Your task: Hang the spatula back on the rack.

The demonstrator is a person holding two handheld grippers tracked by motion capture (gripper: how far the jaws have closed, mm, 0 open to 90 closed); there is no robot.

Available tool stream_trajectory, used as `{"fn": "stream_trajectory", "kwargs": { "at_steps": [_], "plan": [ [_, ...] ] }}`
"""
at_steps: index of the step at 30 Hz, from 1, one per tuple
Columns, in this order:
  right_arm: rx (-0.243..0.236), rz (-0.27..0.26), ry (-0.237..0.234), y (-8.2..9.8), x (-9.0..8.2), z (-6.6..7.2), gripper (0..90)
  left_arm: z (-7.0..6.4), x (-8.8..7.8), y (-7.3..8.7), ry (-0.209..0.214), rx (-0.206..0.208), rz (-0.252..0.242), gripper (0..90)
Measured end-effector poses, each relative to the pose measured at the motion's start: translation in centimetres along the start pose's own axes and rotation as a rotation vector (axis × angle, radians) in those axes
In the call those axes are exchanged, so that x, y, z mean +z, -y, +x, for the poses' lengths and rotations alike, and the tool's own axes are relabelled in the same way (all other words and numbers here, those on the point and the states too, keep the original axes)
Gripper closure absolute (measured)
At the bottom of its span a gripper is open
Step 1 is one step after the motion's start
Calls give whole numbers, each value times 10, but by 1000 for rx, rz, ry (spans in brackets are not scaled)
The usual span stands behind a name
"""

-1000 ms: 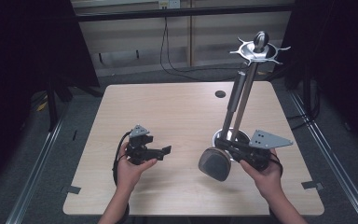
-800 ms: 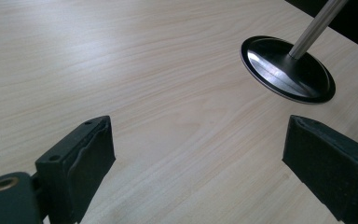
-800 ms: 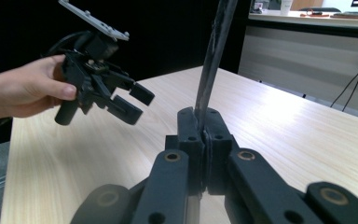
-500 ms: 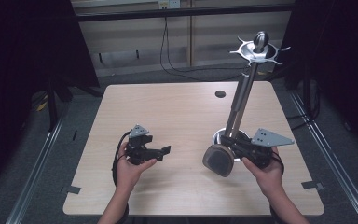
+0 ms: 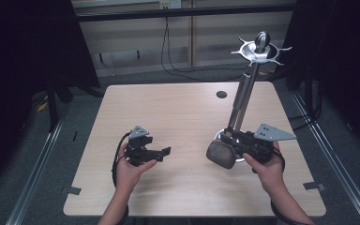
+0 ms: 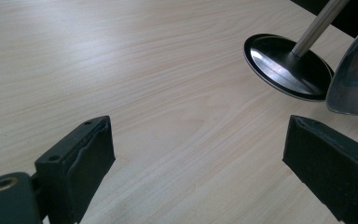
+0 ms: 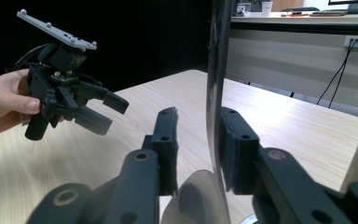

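A metal utensil stand (image 5: 243,89) rises from a round base (image 6: 284,65) at the table's right, with a hooked crown (image 5: 261,48) on top. A long ladle leans along its pole, its bowl (image 5: 221,153) low beside the base. My right gripper (image 5: 227,140) sits at the bowl end, and its jaws have just been opening. In the right gripper view the ladle's thin metal (image 7: 216,93) stands edge-on between the pads (image 7: 168,140), with a gap on one side. My left gripper (image 5: 165,151) is held open and empty over the table's left part, with bare wood between its jaws (image 6: 198,140).
The pale wooden table (image 5: 178,112) has a small dark round hole (image 5: 221,94) near its far edge. Dark curtains and a wall with cables stand behind it. The left gripper (image 7: 98,109) faces the right one across open tabletop.
The ladle's bowl has shifted up and toward the stand's base, and its handle now lies closer along the pole. The right hand followed slightly. The left hand stayed put.
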State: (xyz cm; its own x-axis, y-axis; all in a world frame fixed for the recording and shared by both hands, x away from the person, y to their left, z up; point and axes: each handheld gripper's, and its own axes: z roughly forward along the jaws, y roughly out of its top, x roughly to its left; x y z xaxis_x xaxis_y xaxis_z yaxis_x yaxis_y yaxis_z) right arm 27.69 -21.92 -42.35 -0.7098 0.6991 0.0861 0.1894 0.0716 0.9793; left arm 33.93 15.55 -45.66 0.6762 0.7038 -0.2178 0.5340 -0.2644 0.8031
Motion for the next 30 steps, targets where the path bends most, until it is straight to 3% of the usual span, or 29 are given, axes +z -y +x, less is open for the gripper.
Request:
{"fn": "stream_trajectory", "kwargs": {
  "at_steps": [16, 23, 30],
  "plan": [
    [31, 17, 41, 5, 0, -1, 346, 1, 1, 1, 7, 10, 6, 76],
    [7, 48, 82, 7, -8, 0, 193, 0, 2, 2, 17, 19, 1, 68],
    [25, 80, 131, 17, -23, -4, 93, 0, 2, 2, 23, 23, -3, 54]
  ]
}}
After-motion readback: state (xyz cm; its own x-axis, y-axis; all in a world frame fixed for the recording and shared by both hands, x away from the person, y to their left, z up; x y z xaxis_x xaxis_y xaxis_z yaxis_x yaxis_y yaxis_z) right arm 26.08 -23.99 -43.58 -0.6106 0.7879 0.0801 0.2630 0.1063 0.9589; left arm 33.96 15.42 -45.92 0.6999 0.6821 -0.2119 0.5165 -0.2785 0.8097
